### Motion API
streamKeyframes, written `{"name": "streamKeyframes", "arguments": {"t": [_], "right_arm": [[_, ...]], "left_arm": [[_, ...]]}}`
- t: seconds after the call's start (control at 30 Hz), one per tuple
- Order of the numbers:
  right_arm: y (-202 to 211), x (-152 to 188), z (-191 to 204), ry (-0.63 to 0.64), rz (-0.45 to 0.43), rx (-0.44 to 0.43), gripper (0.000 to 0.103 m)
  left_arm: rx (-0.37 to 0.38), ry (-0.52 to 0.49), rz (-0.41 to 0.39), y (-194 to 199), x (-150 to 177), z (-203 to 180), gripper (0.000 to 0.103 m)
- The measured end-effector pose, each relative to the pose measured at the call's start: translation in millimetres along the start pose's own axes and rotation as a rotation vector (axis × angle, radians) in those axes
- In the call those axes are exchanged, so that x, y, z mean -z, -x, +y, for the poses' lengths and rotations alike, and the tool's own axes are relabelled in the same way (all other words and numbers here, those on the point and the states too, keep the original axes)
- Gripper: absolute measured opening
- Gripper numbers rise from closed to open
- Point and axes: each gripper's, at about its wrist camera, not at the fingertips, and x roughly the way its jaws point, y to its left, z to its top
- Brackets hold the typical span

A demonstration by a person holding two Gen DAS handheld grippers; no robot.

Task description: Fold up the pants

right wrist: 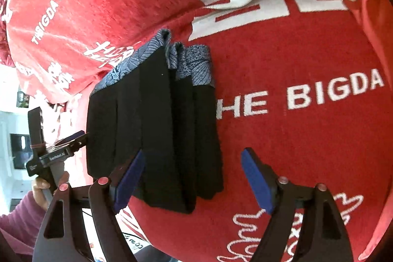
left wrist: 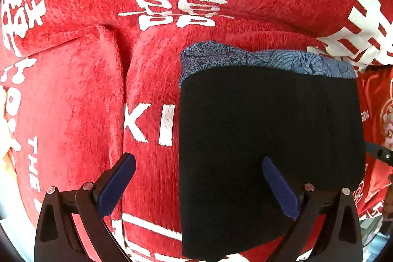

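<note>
The black pants [left wrist: 267, 144] lie folded into a compact rectangle on the red blanket [left wrist: 73, 100], with a blue patterned waistband [left wrist: 260, 58] showing at the far edge. My left gripper [left wrist: 199, 166] is open and empty, hovering over the pants' left edge. In the right wrist view the folded pants [right wrist: 157, 129] show stacked layers with the blue band [right wrist: 196, 65] on top. My right gripper [right wrist: 192, 163] is open and empty above the pants' near right part. The left gripper [right wrist: 73, 139] shows at the pants' left side.
The red blanket [right wrist: 294, 60] with white characters and lettering covers the soft surface, with a raised fold [left wrist: 115, 46] at left. A person's hand [right wrist: 44, 186] holds the left gripper's handle. A white floor area [right wrist: 12, 139] lies beyond the blanket's left edge.
</note>
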Motion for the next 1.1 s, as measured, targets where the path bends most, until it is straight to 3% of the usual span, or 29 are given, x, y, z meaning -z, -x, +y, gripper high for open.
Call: {"name": "streamKeyframes", "arguments": {"t": [0.37,0.43,0.6,0.77,0.83,0.93,1.1], "right_arm": [[-37,-18,-28,-0.062,0.082,-0.274,0.083],[-47,-23,-30,-0.076,0.089,-0.336,0.084],[-66,-31,-33,-0.097,0.119,-0.394,0.084],[-65,-33,-35,-0.113,0.142,-0.377,0.083],[-64,-33,-33,-0.127,0.146,-0.341,0.070],[-60,-28,-34,-0.133,0.131,-0.340,0.055],[-47,-22,-28,-0.138,0.096,-0.357,0.046]], "left_arm": [[0.270,0.039,0.049,-29,-4,18,0.103],[0.294,0.041,0.041,-35,-7,14,0.103],[0.338,0.051,0.055,-54,-15,2,0.103],[0.332,0.070,0.067,-56,-15,2,0.103],[0.317,0.072,0.061,-55,-15,-1,0.101],[0.308,0.040,0.012,-43,-10,-9,0.086],[0.318,0.019,-0.036,-25,-2,-6,0.068]]}}
